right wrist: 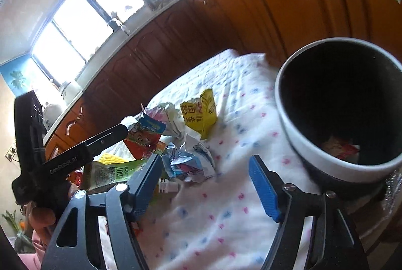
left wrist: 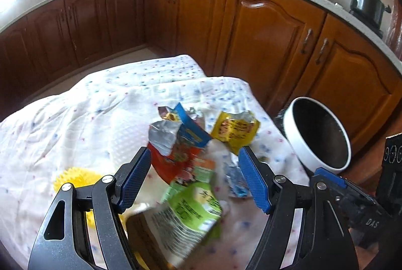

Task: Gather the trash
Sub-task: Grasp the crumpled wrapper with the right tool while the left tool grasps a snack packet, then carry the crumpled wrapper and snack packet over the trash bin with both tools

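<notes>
Both grippers wide open over the wrapper heap on the dotted cloth (left wrist: 75,119).

Left gripper (left wrist: 194,177) angled down, fingers spread, gripping nothing; green pouch (left wrist: 191,214) between them, blurred. Beyond it the orange-blue wrapper (left wrist: 181,144), then the yellow wrapper (left wrist: 233,130). Right gripper (right wrist: 203,184) tilted, empty, spread. White bin (right wrist: 334,119) right of the heap, a wrapper inside.

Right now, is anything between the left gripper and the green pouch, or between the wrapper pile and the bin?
Nothing visible. The left gripper is open with the green pouch between its fingers. Only bare dotted cloth separates the wrapper pile from the white-rimmed bin.
</notes>
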`<action>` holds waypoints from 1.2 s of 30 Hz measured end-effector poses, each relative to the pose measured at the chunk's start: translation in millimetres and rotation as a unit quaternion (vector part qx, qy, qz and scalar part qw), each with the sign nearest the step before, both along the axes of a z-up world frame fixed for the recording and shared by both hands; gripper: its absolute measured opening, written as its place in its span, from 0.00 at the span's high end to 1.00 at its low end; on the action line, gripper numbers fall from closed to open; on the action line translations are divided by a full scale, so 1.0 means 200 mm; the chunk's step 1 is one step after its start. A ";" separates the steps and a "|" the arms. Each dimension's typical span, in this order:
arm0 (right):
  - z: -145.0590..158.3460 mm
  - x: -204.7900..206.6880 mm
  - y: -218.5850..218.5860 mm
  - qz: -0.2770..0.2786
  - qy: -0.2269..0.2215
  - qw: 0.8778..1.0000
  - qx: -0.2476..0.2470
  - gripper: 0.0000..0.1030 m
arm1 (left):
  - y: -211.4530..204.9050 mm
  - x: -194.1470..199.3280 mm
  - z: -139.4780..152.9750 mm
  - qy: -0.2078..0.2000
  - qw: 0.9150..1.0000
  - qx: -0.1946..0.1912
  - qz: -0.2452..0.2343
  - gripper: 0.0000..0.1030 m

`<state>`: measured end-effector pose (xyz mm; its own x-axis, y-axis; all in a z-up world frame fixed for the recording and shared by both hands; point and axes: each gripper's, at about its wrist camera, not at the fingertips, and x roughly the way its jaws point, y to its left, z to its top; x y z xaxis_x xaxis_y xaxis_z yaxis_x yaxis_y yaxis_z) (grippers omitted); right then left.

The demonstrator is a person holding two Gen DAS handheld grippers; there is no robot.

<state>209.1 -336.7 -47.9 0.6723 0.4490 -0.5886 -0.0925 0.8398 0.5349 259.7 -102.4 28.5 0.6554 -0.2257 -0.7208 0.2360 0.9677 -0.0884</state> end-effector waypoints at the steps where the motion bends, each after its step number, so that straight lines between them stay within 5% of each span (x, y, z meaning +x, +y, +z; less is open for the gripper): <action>1: -0.02 0.03 0.01 0.003 0.005 1.000 0.000 0.31 | 0.00 0.02 -0.01 0.003 1.000 0.006 0.000 0.29; 7: -0.09 0.17 0.09 0.021 0.029 0.999 -0.002 0.41 | -0.01 0.11 -0.07 0.016 0.999 0.040 -0.003 0.29; 9: -0.11 0.18 0.11 0.030 0.036 0.999 0.000 0.59 | -0.01 0.14 -0.09 0.021 0.998 0.051 -0.007 0.34; 11: -0.14 0.19 0.14 0.035 0.041 0.999 -0.005 0.72 | -0.01 0.16 -0.12 0.031 0.998 0.055 -0.013 0.59; 14: -0.13 0.16 0.14 0.034 0.036 0.999 -0.011 0.76 | -0.02 0.18 -0.16 0.039 0.997 0.064 -0.021 0.86; 18: -0.10 0.09 0.12 0.024 0.023 0.999 -0.014 0.78 | -0.01 0.16 -0.18 0.035 0.998 0.053 -0.025 0.99; 27: -0.05 -0.07 0.08 0.009 0.005 1.000 -0.002 0.80 | 0.01 0.04 -0.14 0.026 0.998 0.026 -0.049 1.00; 36: 0.03 -0.22 0.03 -0.003 -0.016 1.000 0.001 0.80 | 0.17 -0.18 -0.20 0.059 0.997 0.005 -0.050 1.00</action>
<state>164.7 -329.7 -41.9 0.6938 0.4461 -0.5653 -0.1055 0.8395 0.5330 223.9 -67.8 -11.8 0.5404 -0.2783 -0.7941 0.3205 0.9406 -0.1115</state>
